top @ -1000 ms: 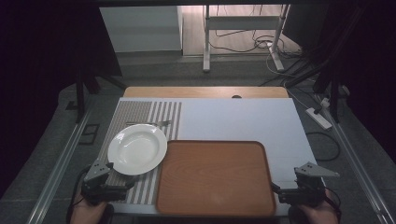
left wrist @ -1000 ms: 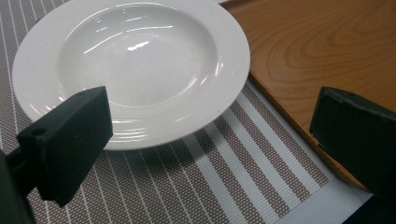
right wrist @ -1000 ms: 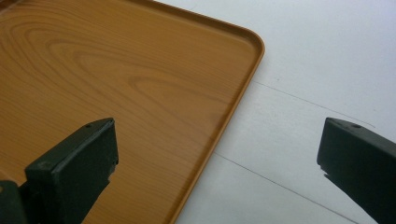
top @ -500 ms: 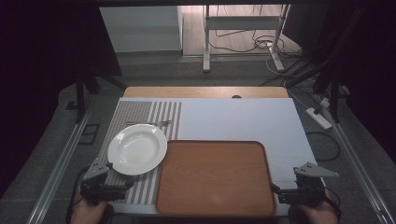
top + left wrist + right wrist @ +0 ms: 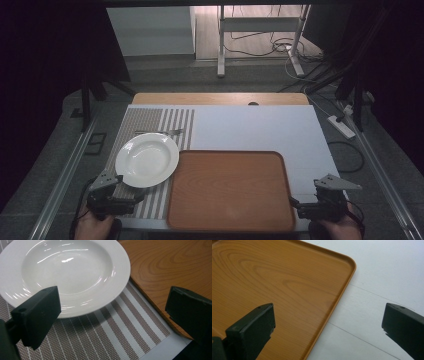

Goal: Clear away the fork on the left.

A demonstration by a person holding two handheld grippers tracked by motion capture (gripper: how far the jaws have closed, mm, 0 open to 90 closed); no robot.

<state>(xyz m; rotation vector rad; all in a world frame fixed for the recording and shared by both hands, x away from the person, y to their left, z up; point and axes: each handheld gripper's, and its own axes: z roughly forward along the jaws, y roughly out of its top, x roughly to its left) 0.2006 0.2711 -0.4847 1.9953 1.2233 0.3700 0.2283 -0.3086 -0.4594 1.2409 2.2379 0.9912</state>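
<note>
We are at the very start of the work: nothing is gripped yet, and both tools sit at the near edge of the white surface (image 5: 260,125). Our left gripper (image 5: 131,196) rests just short of the round white ceramic plate (image 5: 147,159), its two black jaws standing wide apart with the plate's near rim ahead of them in the left gripper view. Our right gripper (image 5: 294,204) waits at the near right corner of the rectangular wood-grain tray (image 5: 230,190), jaws likewise spread and holding nothing; in the right gripper view the tray's raised rim (image 5: 337,302) runs between them.

As we judge it, the plate looks to be what we will take first, and the tray, bare as it is, seems the likely place for it. So all of it is left to do: closing on the rim, lifting, carrying across, setting down.

The plate (image 5: 62,272) is a deep-welled dish with a broad, faintly ridged rim, glossy and clean, with nothing in it. It lies flat on the brown-and-white striped woven placemat (image 5: 150,200), its right edge just reaching the tray's left side. A metal fork (image 5: 159,132) lies on the mat just beyond it.
</note>
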